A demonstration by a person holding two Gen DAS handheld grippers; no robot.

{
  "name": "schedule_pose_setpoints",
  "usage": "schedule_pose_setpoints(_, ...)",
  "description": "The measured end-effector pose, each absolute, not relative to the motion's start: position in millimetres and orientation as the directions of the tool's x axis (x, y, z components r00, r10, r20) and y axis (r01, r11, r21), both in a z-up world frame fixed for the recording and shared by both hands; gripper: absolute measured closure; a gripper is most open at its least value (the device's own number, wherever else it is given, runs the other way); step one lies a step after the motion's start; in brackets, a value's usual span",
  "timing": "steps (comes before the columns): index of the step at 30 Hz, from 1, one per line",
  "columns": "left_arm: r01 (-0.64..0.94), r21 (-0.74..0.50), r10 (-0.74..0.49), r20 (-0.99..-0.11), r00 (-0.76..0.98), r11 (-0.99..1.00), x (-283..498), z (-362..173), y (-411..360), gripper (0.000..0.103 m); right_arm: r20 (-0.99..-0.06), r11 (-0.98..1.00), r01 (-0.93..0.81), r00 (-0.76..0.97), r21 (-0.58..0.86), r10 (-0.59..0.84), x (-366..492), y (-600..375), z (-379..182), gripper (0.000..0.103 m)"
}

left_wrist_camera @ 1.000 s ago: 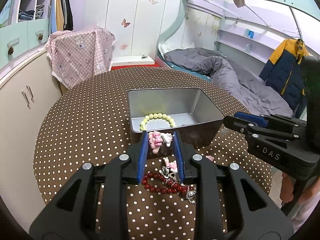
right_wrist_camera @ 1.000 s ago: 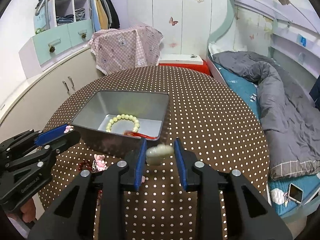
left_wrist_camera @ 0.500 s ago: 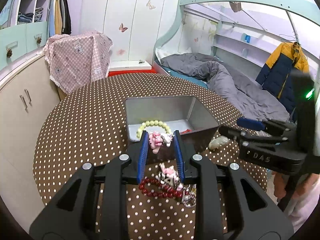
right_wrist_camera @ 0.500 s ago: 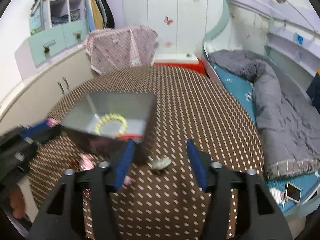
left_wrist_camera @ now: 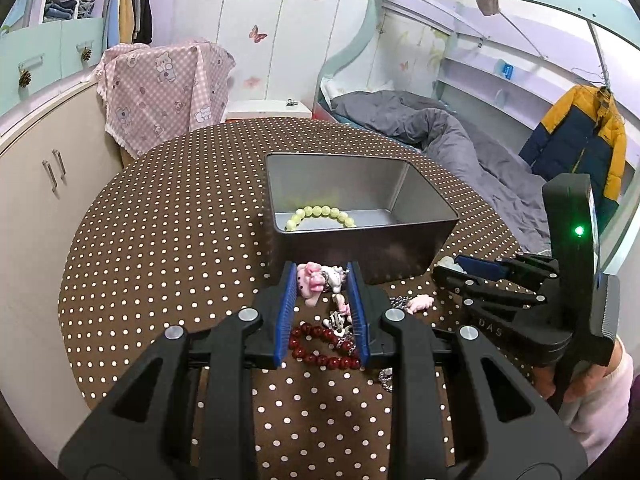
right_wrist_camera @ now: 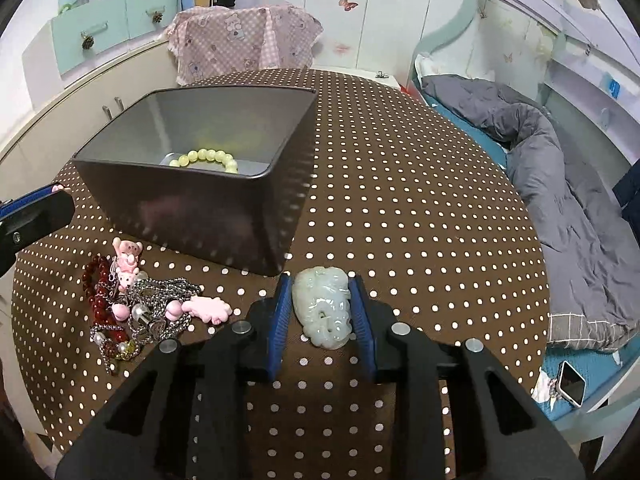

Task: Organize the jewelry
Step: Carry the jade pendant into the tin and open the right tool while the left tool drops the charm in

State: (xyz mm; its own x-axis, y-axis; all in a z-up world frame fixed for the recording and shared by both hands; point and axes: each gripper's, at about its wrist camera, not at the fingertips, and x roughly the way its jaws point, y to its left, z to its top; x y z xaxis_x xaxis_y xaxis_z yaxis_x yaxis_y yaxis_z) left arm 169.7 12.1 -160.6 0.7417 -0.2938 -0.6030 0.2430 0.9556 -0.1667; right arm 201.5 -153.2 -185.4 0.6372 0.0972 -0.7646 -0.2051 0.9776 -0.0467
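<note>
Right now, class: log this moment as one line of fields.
left gripper: shut on pink charm | right gripper: closing around jade pendant on table | tin: holds bead bracelet

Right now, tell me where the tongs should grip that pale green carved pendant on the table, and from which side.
Grip the jade pendant across its narrow width, at the middle, coming down from above. It lies flat on the dotted tablecloth with its long axis running along the right tongs, whose closing pads already flank its two long edges. The carved face looks bumpy, so the smoother side edges probably hold best.
</note>
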Motion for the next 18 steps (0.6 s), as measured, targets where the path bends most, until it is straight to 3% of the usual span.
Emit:
schedule_pose_setpoints(9,0.261,-0.16,-0.306,-0.567,0.765,0.952,177,-146,9,0.078,-0.717,0.99,-0.127,0.683,0.066,0.136,203,-176,-148,0.076)
schedule_pose_setpoints(18,0.262,-0.189,-0.323,-0.549,0.771,0.946,201,-136,3,0.078,-0.622,0.973,-0.223,0.754,0.057,0.209,203,-149,-104,0.076)
